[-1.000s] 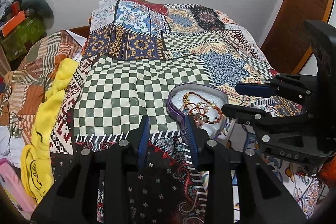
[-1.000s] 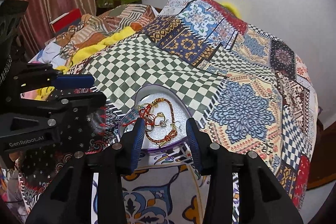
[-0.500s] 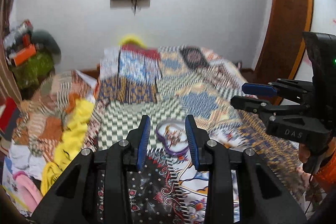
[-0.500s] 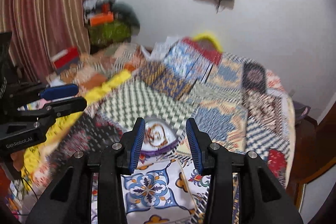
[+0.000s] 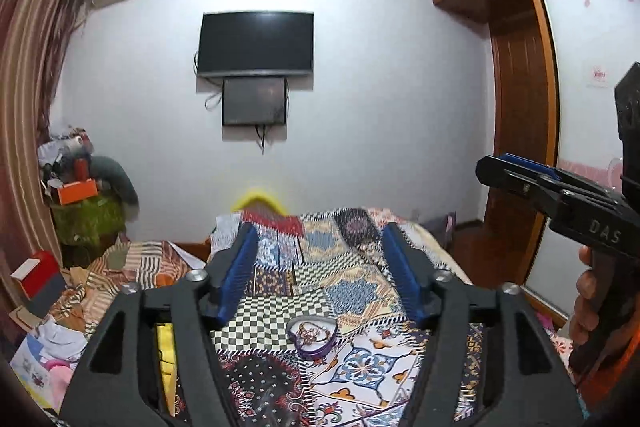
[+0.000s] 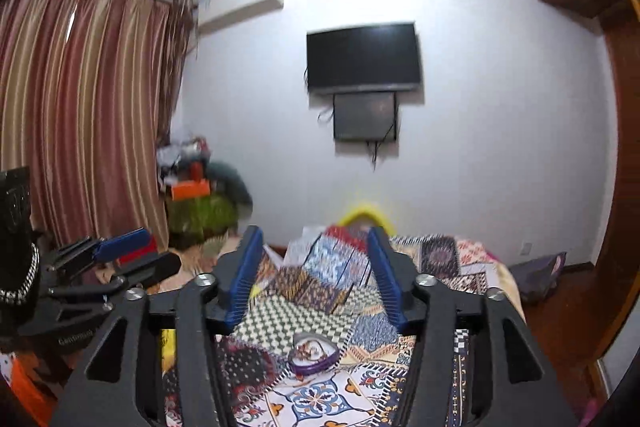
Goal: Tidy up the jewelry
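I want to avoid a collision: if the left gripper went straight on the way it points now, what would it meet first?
Probably the far end of the patchwork bedspread framed by the open left gripper, not the heart-shaped jewelry box lying lower; depth is unclear.

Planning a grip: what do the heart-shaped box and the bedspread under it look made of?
The heart-shaped box looks like metal tin: thin purple wall, shiny pale rim, though plastic is possible. The bedspread is soft printed fabric, matte, lying loosely with gentle folds.

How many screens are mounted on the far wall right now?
2. The larger black TV hangs high on the wall; a smaller dark screen sits directly beneath it, cables dangling below. Both appear off.
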